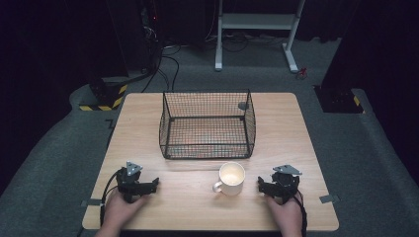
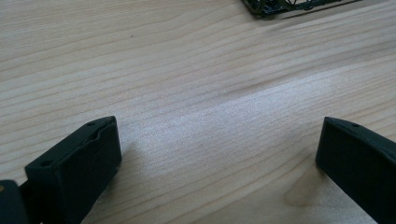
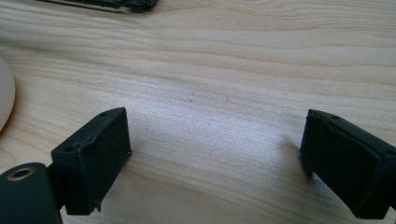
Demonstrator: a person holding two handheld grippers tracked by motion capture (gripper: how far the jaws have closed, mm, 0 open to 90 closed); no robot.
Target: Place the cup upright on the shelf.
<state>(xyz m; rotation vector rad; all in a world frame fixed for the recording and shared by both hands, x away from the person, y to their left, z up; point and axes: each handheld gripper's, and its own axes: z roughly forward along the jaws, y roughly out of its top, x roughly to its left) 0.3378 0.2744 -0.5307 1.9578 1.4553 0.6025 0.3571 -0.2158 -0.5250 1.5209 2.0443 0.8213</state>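
A cream mug (image 1: 230,178) stands upright on the wooden table (image 1: 148,128), handle toward the left, just in front of a black wire basket (image 1: 207,124) that looks empty. My left gripper (image 1: 134,185) rests near the table's front left, open, with bare wood between its jaws in the left gripper view (image 2: 219,149). My right gripper (image 1: 277,184) sits to the right of the mug, also open (image 3: 215,149), with nothing between its jaws. The mug's rounded side (image 3: 5,95) shows at the left edge of the right gripper view.
The basket's lower corner (image 2: 271,7) shows at the top of the left gripper view, and its base edge (image 3: 126,3) at the top of the right gripper view. Beyond the table lie grey carpet, cables and a white stand's legs (image 1: 257,22).
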